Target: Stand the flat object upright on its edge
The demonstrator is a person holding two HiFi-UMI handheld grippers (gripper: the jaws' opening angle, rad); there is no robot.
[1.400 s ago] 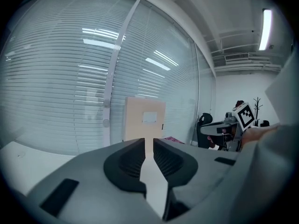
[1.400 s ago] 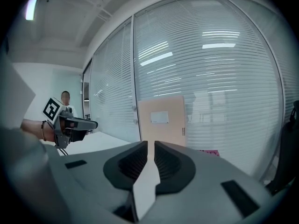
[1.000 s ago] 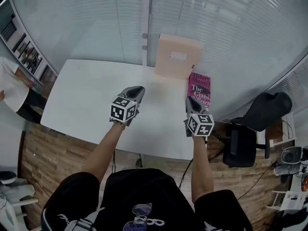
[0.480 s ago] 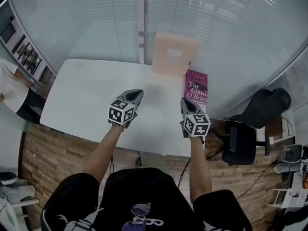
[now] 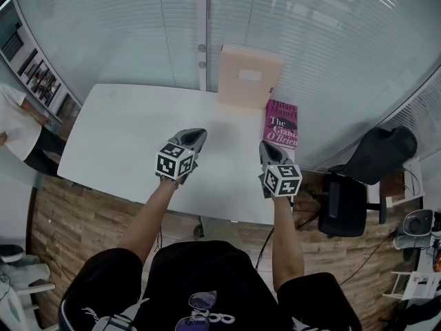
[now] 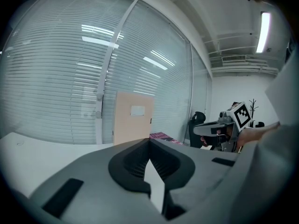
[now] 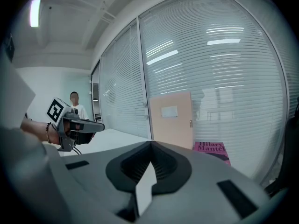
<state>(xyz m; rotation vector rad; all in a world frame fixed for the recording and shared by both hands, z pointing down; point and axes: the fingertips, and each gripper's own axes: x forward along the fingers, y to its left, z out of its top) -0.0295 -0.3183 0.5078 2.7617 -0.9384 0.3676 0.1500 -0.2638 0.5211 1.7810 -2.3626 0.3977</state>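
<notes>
Left gripper and right gripper are above the white table, each with jaws closed together and holding nothing. The pink book lies flat at the table's far right edge, beside an upright beige board.

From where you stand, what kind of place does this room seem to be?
Most likely an office meeting room. A white rectangular table stands against a glass partition wall with horizontal blinds, and a black swivel office chair sits on the wood-plank floor beside it.
</notes>
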